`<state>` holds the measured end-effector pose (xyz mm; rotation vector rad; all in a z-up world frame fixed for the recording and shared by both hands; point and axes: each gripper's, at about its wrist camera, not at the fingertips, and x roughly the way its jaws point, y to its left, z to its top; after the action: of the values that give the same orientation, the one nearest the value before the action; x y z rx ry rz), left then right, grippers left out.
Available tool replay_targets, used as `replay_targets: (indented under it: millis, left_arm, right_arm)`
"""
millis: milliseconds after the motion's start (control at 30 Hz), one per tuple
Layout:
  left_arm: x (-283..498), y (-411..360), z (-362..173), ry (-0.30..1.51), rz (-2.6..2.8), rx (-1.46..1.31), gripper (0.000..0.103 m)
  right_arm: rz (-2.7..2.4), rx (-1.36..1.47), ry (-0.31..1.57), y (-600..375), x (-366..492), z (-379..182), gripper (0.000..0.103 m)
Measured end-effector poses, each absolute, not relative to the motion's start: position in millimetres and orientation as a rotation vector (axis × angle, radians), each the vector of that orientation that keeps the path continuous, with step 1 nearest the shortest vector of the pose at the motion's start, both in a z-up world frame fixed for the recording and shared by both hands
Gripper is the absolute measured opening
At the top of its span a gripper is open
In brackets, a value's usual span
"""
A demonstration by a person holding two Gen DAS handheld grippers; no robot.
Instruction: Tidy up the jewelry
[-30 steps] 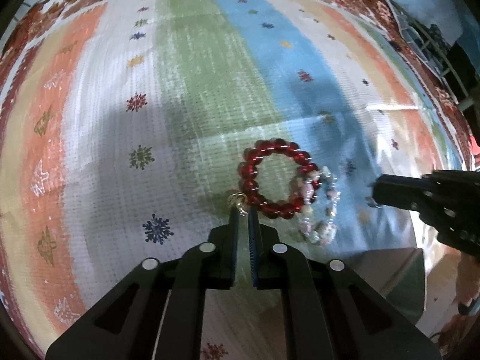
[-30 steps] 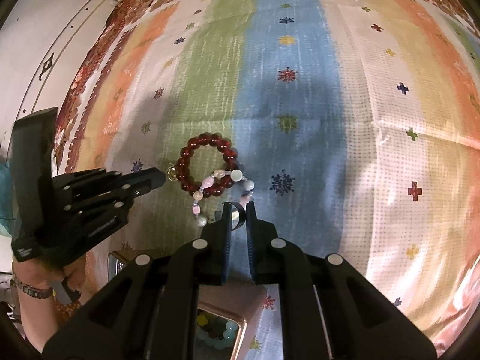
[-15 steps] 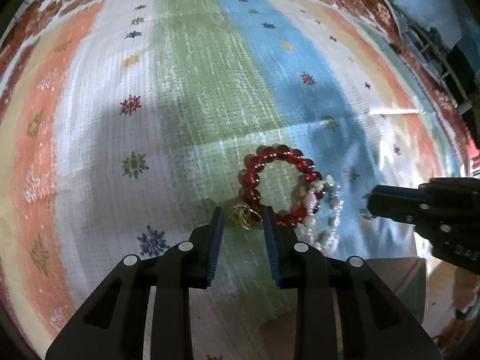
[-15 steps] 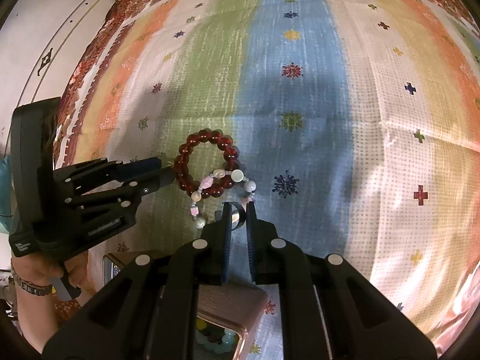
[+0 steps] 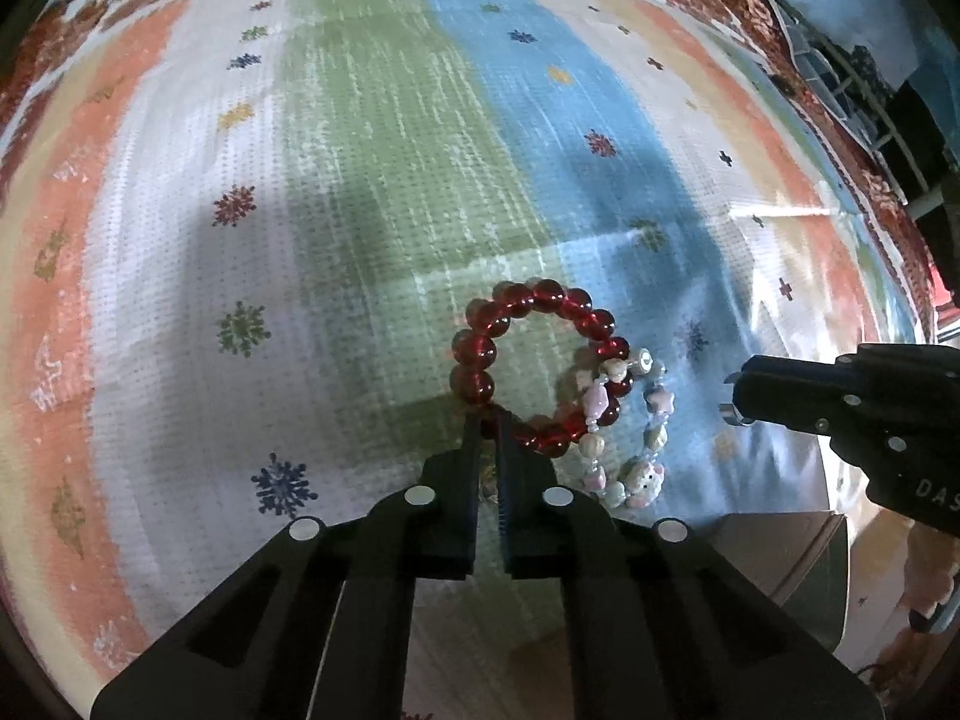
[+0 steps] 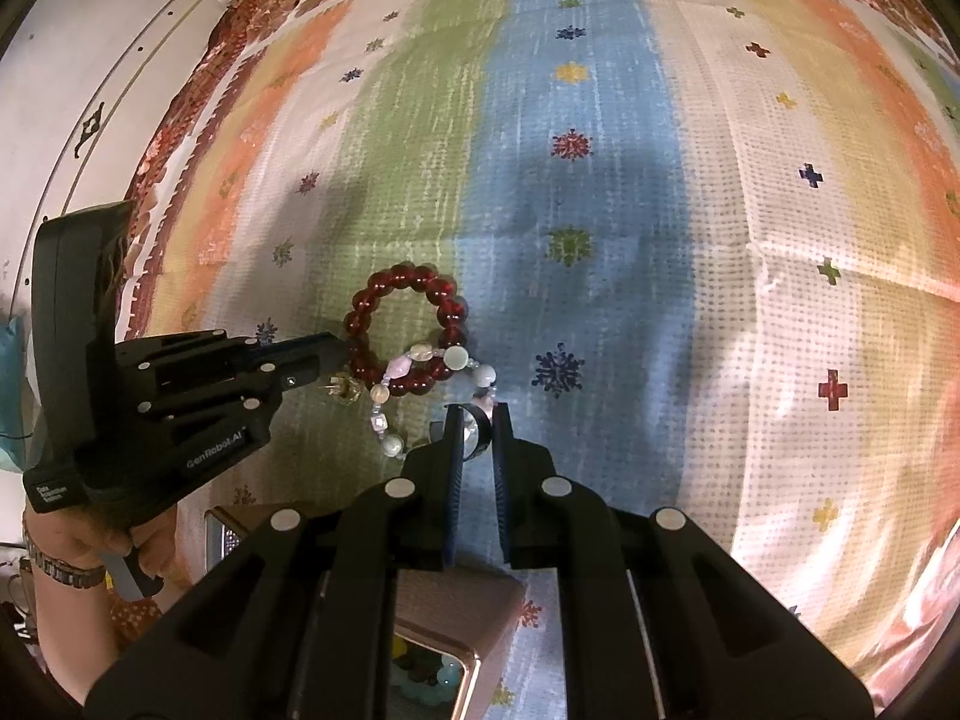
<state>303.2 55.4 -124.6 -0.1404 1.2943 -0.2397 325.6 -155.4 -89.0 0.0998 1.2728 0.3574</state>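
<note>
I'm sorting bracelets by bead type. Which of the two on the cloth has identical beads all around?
The red bracelet: every bead is the same glossy dark red sphere. The pastel bracelet overlapping it mixes differently shaped pale beads.

A striped cloth (image 5: 384,138) in orange, cream, green and blue bands, dotted with small snowflake and cross motifs, fills both views. Its red-brown floral border (image 6: 198,90) runs along the far edge, beside a white panelled wall (image 6: 90,60).
</note>
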Motion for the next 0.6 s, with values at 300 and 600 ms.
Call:
replay_targets:
  millis: [300,600]
  left_arm:
    - [291,51,-122,1.303,-0.257,-0.104,0.022]
    - [295,28,-135,1.326,-0.258,0.022,0.029]
  right_arm:
    - [0.364,0.108,1.257,-161,318,-81,0.011]
    - [0.366,0.103,1.262,-160,320,-82,0.011]
